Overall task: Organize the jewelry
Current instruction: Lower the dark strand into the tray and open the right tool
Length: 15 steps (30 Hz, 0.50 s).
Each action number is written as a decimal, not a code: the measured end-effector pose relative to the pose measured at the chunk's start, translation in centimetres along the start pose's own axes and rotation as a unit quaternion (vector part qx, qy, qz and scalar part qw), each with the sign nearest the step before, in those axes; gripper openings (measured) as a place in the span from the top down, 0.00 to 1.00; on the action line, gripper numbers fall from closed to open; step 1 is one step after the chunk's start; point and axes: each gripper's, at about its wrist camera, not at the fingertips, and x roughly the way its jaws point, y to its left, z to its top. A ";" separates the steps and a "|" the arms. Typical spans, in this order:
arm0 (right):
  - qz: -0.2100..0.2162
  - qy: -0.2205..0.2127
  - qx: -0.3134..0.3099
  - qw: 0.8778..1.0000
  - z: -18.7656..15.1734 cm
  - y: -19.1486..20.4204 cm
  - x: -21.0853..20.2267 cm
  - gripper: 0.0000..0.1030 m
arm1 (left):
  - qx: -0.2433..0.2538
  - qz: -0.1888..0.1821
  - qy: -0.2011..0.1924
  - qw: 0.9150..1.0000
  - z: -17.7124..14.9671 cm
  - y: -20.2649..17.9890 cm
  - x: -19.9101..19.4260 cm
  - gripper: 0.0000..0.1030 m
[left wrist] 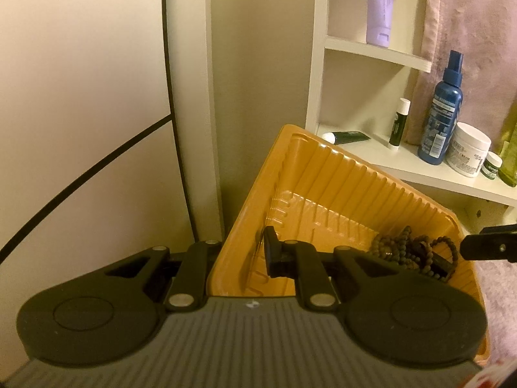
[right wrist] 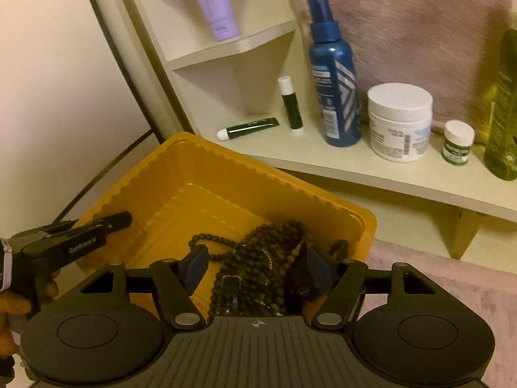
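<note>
A yellow ribbed plastic tray (left wrist: 323,174) (right wrist: 155,190) sits tilted below a white shelf. In its near corner lies a tangled pile of dark beaded bracelets and necklaces (left wrist: 407,249) (right wrist: 258,258). My left gripper (left wrist: 252,252) is shut on the tray's left wall, one finger (left wrist: 270,252) inside and the other hidden outside it. In the right wrist view it (right wrist: 113,221) clamps that rim, with a hand behind it. My right gripper (right wrist: 258,266) stands open over the tray, its fingers on either side of the bead pile. Its fingertip (left wrist: 484,245) shows at the right edge.
A white shelf (right wrist: 355,168) behind the tray carries a blue spray bottle (right wrist: 332,74), a white jar (right wrist: 399,123), a small green-labelled jar (right wrist: 457,142), a lip balm stick (right wrist: 290,103), a lying green tube (right wrist: 248,127) and a green bottle (right wrist: 504,113). Pink fluffy fabric (right wrist: 420,22) hangs behind.
</note>
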 end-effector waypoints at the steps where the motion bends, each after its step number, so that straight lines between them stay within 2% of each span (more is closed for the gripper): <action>1: -0.002 0.000 0.001 1.000 -0.1 -0.1 0.0 0.34 | 0.000 0.000 0.000 1.000 0.0 -0.1 0.1 0.86; 15: -0.022 0.001 0.025 0.999 -1.2 -1.5 -1.2 0.33 | -0.005 0.005 0.005 1.000 -0.2 0.0 1.4 0.82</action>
